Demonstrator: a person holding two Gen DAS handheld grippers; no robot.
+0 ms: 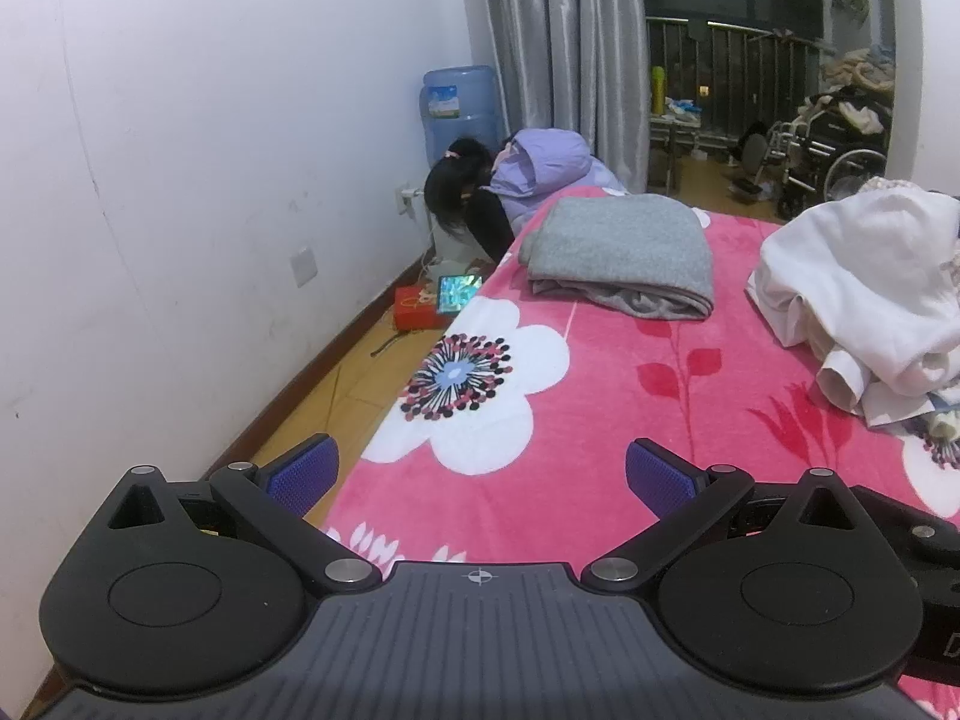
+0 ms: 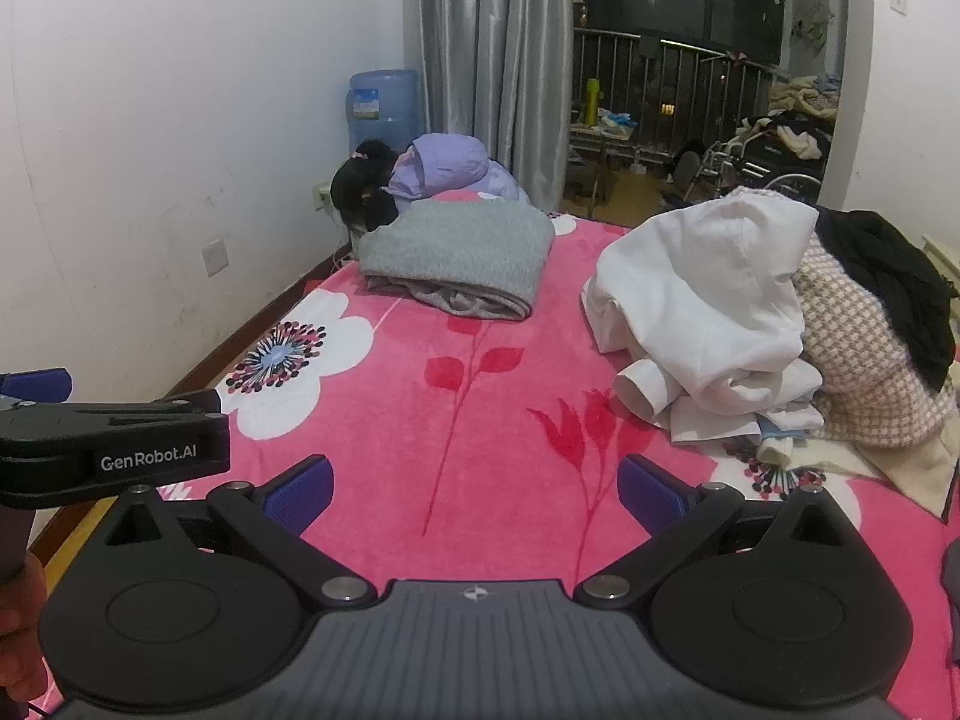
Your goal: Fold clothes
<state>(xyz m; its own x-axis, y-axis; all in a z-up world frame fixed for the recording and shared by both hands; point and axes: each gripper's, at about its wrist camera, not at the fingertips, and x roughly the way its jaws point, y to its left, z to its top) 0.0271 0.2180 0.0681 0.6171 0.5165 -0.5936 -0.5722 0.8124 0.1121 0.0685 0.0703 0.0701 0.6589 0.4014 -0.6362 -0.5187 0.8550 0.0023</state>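
Observation:
A folded grey garment lies at the far left of the bed. On the right is a heap of unfolded clothes: a white hooded top, a pink checked garment and a black one. My left gripper hovers open over the bed's near left edge, nothing between its blue pads. My right gripper is open above the near middle of the bed, also empty. The left gripper's body shows at the left of the right wrist view.
The bed has a pink flowered blanket. A person in a purple jacket crouches by the bed's far left corner, near a water bottle and a lit tablet. A white wall runs on the left; a wheelchair stands beyond.

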